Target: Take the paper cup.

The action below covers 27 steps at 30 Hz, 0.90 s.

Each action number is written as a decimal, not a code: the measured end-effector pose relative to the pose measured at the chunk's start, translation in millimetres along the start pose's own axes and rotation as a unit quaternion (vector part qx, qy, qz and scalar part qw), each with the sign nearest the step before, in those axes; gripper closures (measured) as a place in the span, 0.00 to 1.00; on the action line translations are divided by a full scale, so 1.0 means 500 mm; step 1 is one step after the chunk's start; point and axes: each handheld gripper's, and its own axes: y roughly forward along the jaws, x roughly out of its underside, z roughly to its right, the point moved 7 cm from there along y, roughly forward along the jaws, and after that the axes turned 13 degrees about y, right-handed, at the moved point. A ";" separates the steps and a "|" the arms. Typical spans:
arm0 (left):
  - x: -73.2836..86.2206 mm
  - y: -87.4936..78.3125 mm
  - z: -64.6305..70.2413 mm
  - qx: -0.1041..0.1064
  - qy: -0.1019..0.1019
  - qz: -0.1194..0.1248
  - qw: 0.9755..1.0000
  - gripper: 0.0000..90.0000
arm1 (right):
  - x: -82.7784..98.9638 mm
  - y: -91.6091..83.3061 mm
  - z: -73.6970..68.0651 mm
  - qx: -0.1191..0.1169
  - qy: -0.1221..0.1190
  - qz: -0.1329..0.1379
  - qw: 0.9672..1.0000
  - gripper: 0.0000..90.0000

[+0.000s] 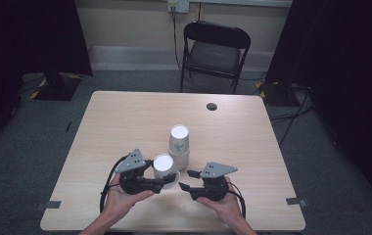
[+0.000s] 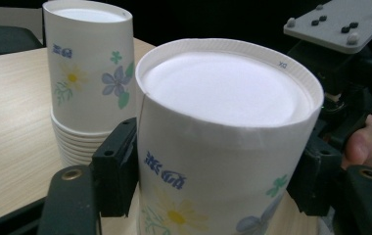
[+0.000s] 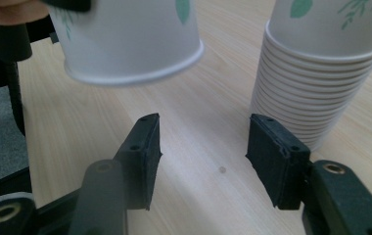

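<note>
Your left claw (image 1: 167, 182) pinches an upside-down paper cup (image 1: 164, 166) between its jaws, lifted clear of the table (image 1: 125, 117) just beside the inverted cup stack (image 1: 179, 146). Your right claw (image 1: 188, 179) stands spread and empty, near the cup's rim.

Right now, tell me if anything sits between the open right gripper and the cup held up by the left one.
Nothing visible does. The right gripper faces bare table, with the held cup lifted just ahead. The stack of cups stands off to one side.
</note>
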 end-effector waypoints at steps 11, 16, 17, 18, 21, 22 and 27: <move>0.024 0.015 0.016 0.017 -0.025 -0.005 1.000 0.35 | 0.026 0.031 -0.004 -0.004 -0.010 -0.020 1.000 0.61; 0.025 0.013 0.027 0.032 -0.041 0.006 0.999 0.35 | 0.028 0.040 -0.010 -0.004 -0.018 -0.018 1.000 0.64; 0.025 0.011 0.027 0.030 -0.045 0.010 0.998 0.35 | 0.028 0.040 -0.011 -0.004 -0.017 -0.017 1.000 0.64; 0.026 0.011 0.028 0.031 -0.049 0.010 0.998 0.35 | 0.028 0.040 -0.011 -0.004 -0.017 -0.017 1.000 0.64; 0.028 0.009 0.030 0.042 -0.067 0.016 0.997 0.35 | 0.029 0.039 -0.012 -0.003 -0.018 -0.019 1.000 0.66; 0.028 0.008 0.031 0.048 -0.073 0.017 0.996 0.35 | 0.028 0.039 -0.013 -0.004 -0.018 -0.017 1.000 0.66; 0.030 0.008 0.033 0.052 -0.084 0.019 0.995 0.35 | 0.022 0.034 -0.017 -0.009 -0.022 -0.003 1.000 0.68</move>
